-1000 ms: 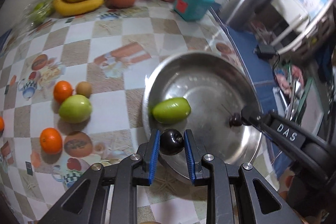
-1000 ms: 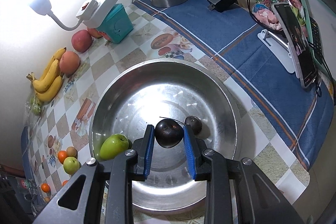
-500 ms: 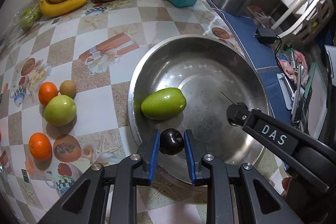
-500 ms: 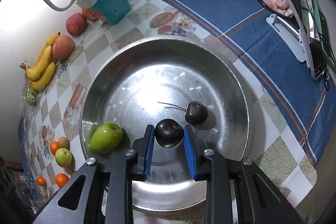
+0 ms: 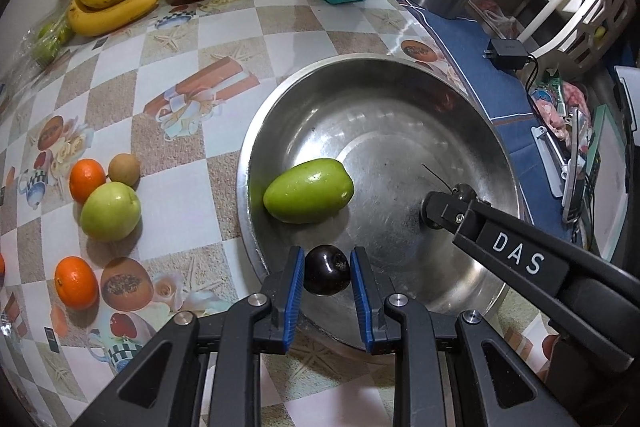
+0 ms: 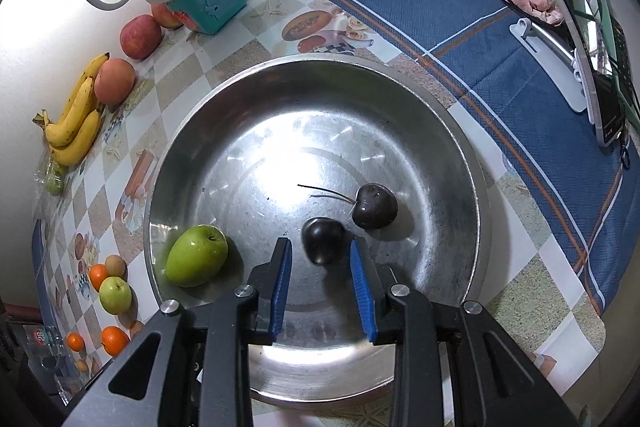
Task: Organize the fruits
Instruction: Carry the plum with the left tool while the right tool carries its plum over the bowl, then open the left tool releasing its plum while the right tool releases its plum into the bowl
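The left tool grips a dark plum over the near rim of the steel bowl. The right tool is opening – a second dark plum lies between its blue pads, clear of them, on the bowl floor beside a stemmed cherry. A green mango rests by the bowl's left wall – bananas lie at the table's far edge.

Both grippers are black, with blue ribbed pads and silver screws; one finger is lettered "DAS".
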Demonstrator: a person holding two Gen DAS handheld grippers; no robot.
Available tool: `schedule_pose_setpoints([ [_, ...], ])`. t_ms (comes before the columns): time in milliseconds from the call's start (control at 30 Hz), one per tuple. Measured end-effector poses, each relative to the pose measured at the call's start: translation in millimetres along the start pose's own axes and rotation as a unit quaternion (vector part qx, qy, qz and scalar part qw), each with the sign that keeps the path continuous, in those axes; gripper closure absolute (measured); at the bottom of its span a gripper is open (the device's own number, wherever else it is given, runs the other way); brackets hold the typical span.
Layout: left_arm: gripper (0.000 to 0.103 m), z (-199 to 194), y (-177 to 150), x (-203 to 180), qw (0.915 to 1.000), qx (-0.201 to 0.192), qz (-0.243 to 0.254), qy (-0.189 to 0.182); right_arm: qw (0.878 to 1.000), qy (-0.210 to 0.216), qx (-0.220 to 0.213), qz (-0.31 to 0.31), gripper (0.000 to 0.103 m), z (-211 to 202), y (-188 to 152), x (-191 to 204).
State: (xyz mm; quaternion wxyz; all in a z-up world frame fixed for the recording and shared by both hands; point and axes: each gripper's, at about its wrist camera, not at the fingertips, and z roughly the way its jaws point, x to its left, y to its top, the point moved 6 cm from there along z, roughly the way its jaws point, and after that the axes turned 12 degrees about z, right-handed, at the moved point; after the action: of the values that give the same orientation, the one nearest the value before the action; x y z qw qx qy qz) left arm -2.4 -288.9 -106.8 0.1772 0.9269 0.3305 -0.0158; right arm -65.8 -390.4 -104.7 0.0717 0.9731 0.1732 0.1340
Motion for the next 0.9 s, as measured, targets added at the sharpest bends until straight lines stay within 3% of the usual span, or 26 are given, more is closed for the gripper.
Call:
schedule_pose_setpoints([
  [67, 0.076, 0, 0, 0, 1.0, 0.0, 0.0, 0.001, 1.0, -0.001, -0.002, 0.002, 0.054, -1, 1, 0],
  [167, 0.076, 0, 0, 0, 1.0, 0.0, -0.002, 0.002, 1.0, 0.001, -0.006, 0.003, 0.05, -3, 2, -1],
  [267, 0.074, 0, 0, 0, 1.0, 0.0, -0.002, 0.002, 1.0, 0.002, -0.01, 0.002, 0.041, -5, 3, 0],
  [367, 0.061, -2, 1, 1, 1.0, -0.002, -0.002, 0.003, 1.0, 0.004, -0.016, 0.002, 0.04, -7, 4, 1],
  [500, 0.057, -5, 3, 3, 1.0, -0.006, -0.004, 0.003, 1.0, 0.003, -0.025, 0.004, 0.04, -11, 6, 0],
  [767, 0.038, -8, 4, 9, 0.9998, -0.01, -0.015, 0.004, 0.999, 0.005, -0.031, 0.009, 0.04, -14, 8, -2],
  [900, 0.035, -9, 3, 19, 0.9994, -0.009, -0.032, 0.007, 0.999, 0.005, -0.033, 0.013, 0.04, -14, 8, -3],
])
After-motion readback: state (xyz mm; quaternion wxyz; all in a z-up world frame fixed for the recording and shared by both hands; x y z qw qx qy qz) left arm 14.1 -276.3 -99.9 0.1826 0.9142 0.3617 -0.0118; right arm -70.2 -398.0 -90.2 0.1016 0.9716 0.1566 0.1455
